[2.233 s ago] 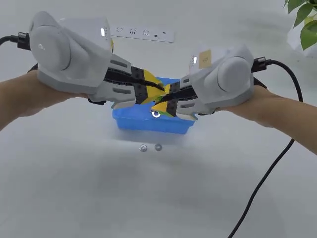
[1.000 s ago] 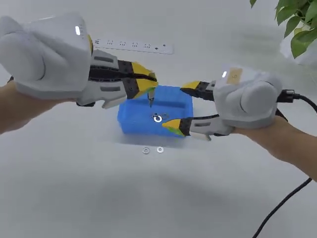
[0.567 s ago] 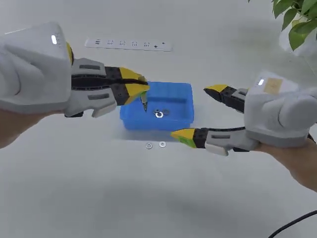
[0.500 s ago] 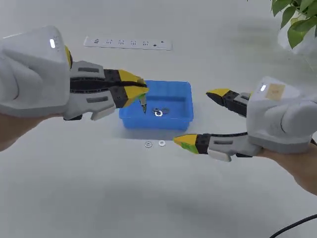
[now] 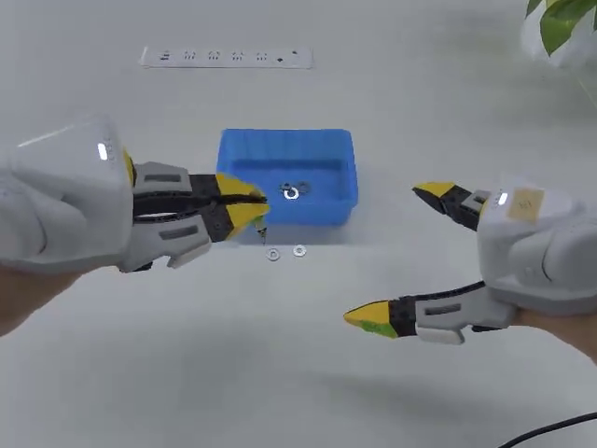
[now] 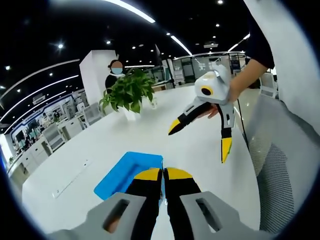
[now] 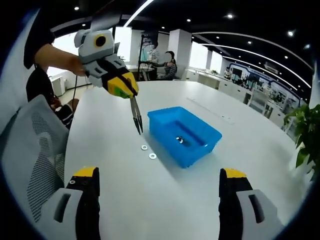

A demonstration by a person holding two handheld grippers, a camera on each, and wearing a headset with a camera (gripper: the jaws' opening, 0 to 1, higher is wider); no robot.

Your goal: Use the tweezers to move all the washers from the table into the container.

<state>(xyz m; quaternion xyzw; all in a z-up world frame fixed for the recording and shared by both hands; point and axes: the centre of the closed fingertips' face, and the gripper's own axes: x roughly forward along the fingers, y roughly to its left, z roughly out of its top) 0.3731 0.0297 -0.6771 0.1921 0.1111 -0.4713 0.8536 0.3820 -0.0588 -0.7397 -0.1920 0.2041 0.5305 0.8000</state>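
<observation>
Left claw point(image 5: 256, 207) clenched on the tweezers point(image 7: 136, 116), tips held low beside two washers point(image 5: 271, 254) on the counter point(image 5: 187, 373) at frame centre, just below the blue container point(image 5: 224, 168), evidently lining up a pick. Right claw point(image 5: 382, 254), lower right, spread wide, empty, standing clear.

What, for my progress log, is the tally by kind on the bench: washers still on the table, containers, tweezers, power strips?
washers on the table: 2
blue container: 1
tweezers: 1
power strip: 1
total: 5
The washers in the container sit bunched together and are too small to count, so they are left out.
</observation>
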